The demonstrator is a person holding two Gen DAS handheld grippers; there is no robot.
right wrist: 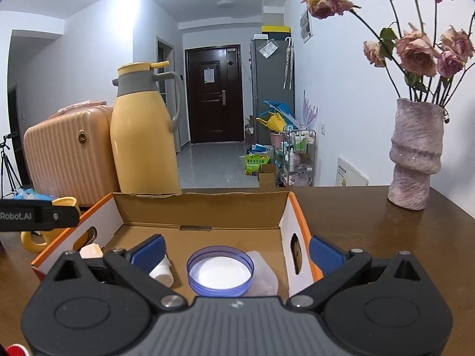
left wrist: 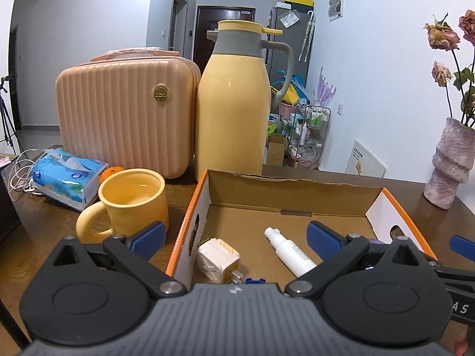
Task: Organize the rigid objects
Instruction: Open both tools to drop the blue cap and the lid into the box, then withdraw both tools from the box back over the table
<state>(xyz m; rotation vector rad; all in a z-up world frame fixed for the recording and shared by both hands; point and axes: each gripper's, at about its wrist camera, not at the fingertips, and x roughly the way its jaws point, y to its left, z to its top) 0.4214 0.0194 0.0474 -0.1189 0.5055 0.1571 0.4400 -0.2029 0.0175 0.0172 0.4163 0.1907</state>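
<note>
An open cardboard box with orange rim (left wrist: 190, 210) (right wrist: 299, 210) sits on the brown table. In it lie a white plug adapter (left wrist: 218, 259), a white spray bottle (left wrist: 292, 252) (right wrist: 161, 271), and a blue-rimmed round lid (right wrist: 220, 270) beside a clear plastic piece (right wrist: 264, 276). My left gripper (left wrist: 236, 238) is open and empty, above the box's near left part. My right gripper (right wrist: 237, 255) is open and empty, above the box's near right part, over the lid. A blue pad of the right gripper (left wrist: 461, 246) shows at the left view's right edge.
A yellow mug (left wrist: 133, 204) stands left of the box, with a tissue pack (left wrist: 66, 176) and an orange (left wrist: 111, 172) behind it. A yellow thermos jug (left wrist: 233, 103) and pink case (left wrist: 124, 112) stand behind. A pink vase with dried roses (right wrist: 415, 154) stands at the right.
</note>
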